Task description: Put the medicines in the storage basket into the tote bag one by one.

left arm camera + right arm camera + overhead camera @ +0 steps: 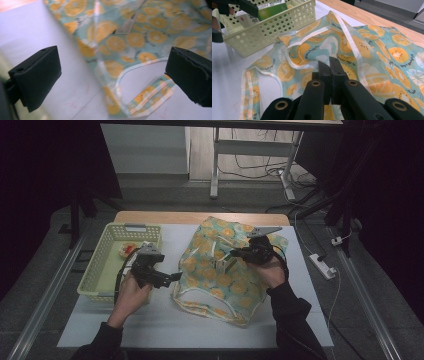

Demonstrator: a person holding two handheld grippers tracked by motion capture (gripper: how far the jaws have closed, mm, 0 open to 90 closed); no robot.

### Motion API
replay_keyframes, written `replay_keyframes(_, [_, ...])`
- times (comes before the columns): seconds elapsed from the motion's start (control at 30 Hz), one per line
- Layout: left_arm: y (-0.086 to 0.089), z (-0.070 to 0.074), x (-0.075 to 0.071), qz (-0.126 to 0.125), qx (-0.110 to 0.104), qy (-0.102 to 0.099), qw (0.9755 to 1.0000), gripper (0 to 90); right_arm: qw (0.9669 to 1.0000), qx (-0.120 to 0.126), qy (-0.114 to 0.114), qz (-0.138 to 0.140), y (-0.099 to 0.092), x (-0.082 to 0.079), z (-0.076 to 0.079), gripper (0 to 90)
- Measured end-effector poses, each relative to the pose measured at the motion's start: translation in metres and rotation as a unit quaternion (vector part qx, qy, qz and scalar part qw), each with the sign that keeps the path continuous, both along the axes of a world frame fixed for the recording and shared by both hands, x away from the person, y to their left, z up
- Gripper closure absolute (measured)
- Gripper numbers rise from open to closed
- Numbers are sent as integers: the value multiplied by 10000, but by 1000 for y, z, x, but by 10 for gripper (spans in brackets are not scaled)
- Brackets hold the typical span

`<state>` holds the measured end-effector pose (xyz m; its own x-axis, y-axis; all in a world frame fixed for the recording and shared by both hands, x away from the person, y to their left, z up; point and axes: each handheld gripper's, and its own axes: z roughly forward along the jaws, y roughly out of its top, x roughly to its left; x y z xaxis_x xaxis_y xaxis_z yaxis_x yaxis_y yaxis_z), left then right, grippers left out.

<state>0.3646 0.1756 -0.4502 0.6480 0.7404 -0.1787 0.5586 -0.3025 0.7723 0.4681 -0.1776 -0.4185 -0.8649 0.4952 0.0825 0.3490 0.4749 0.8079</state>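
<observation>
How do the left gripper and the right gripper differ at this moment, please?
The left gripper has its jaws wide open with nothing between them, while the right gripper is shut on the orange-print bag. The left gripper hovers over bare table between the basket and the bag's edge; the right gripper sits over the bag's middle. Both have black jaws and are hand-held.
</observation>
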Motion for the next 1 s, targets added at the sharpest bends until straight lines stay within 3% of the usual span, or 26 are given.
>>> replay_keyframes(0.13, [13, 3, -3, 150, -64, 82, 9998, 1, 10000, 11, 4, -5, -1, 0, 0, 897])
replay_keyframes(0.23, [23, 7, -6, 253, 69, 78, 9996, 0, 10000, 8, -16, -18, -3, 0, 1, 897])
replay_keyframes(0.4, [42, 9, -9, 540, 96, 102, 9984, 0, 10000, 29, -8, -39, -4, 0, 2, 897])
replay_keyframes(0.67, [71, 9, -13, 1137, 314, 204, 9928, 0, 10000, 16, -2, -18, -3, 0, 1, 897])
replay_keyframes(0.87, [86, 2, -13, 1414, 441, 304, 9885, 0, 10000, -2, 10, -16, -3, 1, 0, 897])
replay_keyframes(1.0, [92, -5, -11, 1493, 582, 483, 9859, 0, 10000, -16, 32, -21, -3, 1, -1, 897])
